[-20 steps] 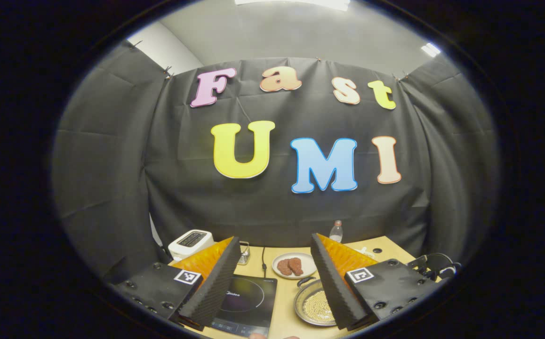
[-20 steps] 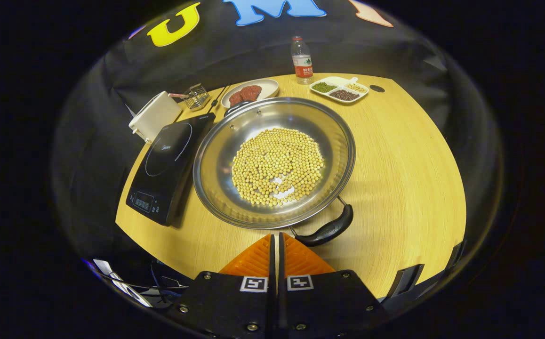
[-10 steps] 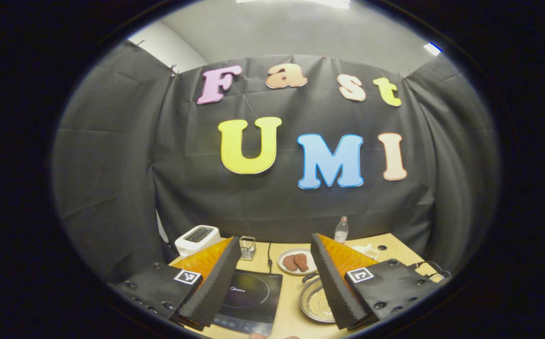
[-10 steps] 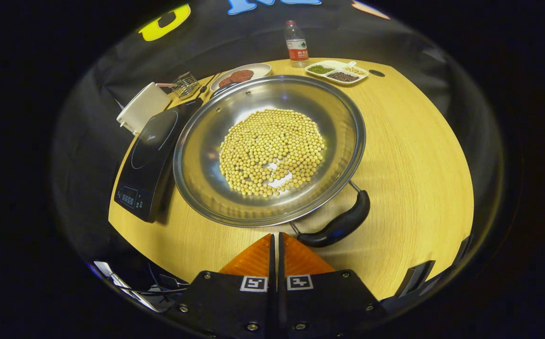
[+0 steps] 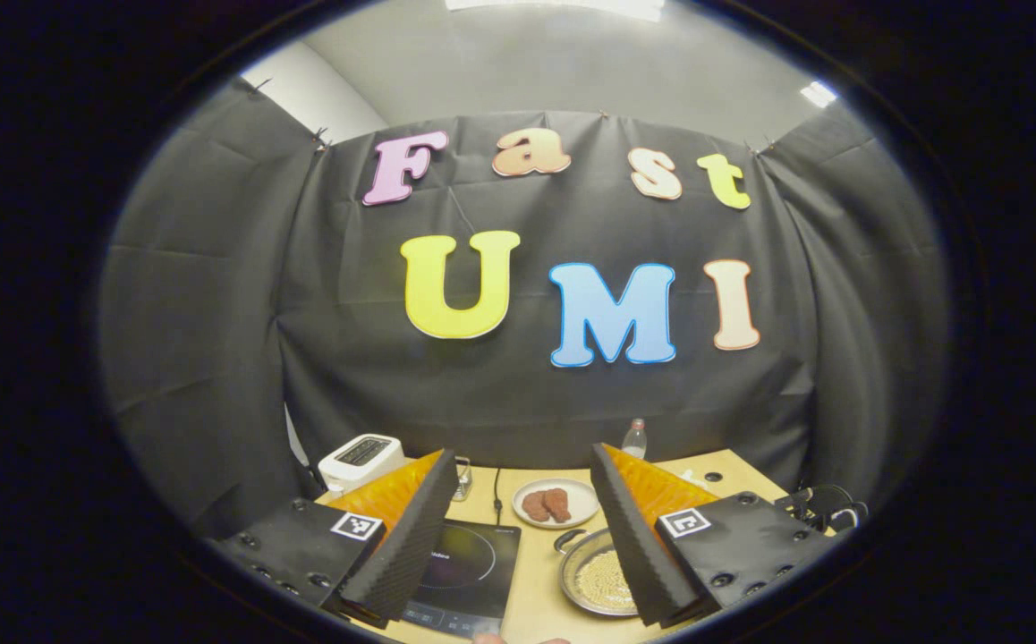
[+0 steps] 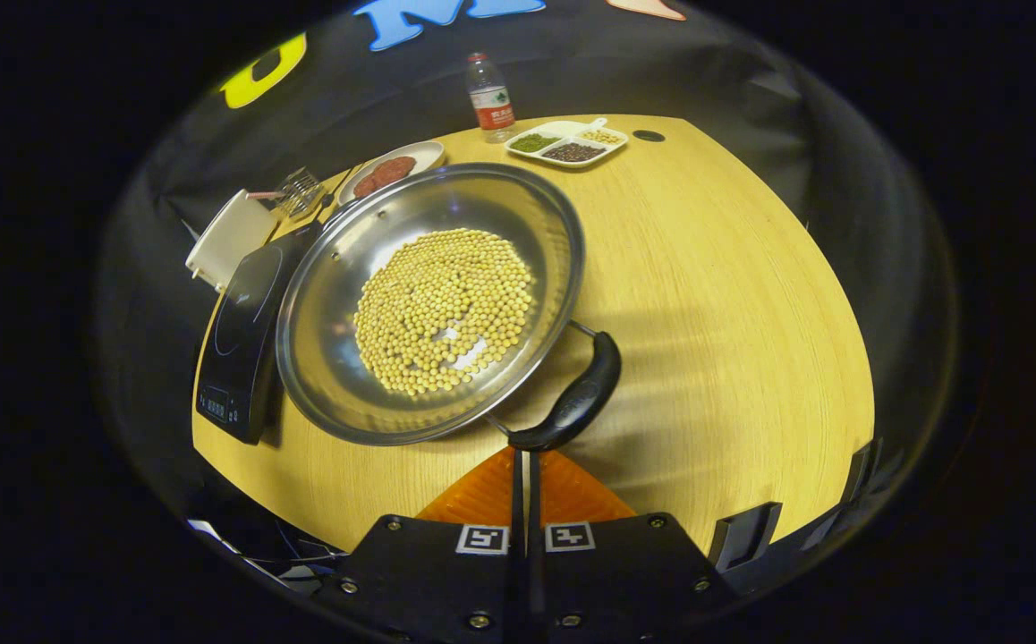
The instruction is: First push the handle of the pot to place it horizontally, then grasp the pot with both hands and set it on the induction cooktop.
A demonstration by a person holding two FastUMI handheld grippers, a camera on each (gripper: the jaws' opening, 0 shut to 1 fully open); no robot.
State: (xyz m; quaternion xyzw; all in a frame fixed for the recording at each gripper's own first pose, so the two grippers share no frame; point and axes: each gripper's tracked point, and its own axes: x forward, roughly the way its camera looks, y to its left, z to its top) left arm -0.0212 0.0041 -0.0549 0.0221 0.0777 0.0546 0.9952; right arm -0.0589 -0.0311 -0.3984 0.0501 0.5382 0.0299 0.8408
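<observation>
A wide steel pot (image 6: 339,385) holding soybeans sits on the wooden table, just right of the black induction cooktop (image 6: 236,344). Its black near handle (image 6: 576,402) points toward the table's front right. My right gripper (image 6: 522,453) is shut, its tips at the near end of that handle with nothing between them. My left gripper (image 5: 522,537) is open and held high over the front of the table, its fingers framing the cooktop (image 5: 464,572) and the pot (image 5: 572,562) far below. The pot's far handle (image 5: 567,538) shows at its back rim.
Behind the cooktop stand a white toaster (image 6: 225,237) and a small wire rack (image 6: 300,190). A plate of meat (image 6: 388,170), a water bottle (image 6: 489,94) and a divided dish of beans (image 6: 567,143) line the back edge. Bare tabletop (image 6: 733,295) lies right of the pot.
My right gripper has closed in on the near handle, which has swung from the front toward the pot's right side. The left gripper's view wobbled and came back.
</observation>
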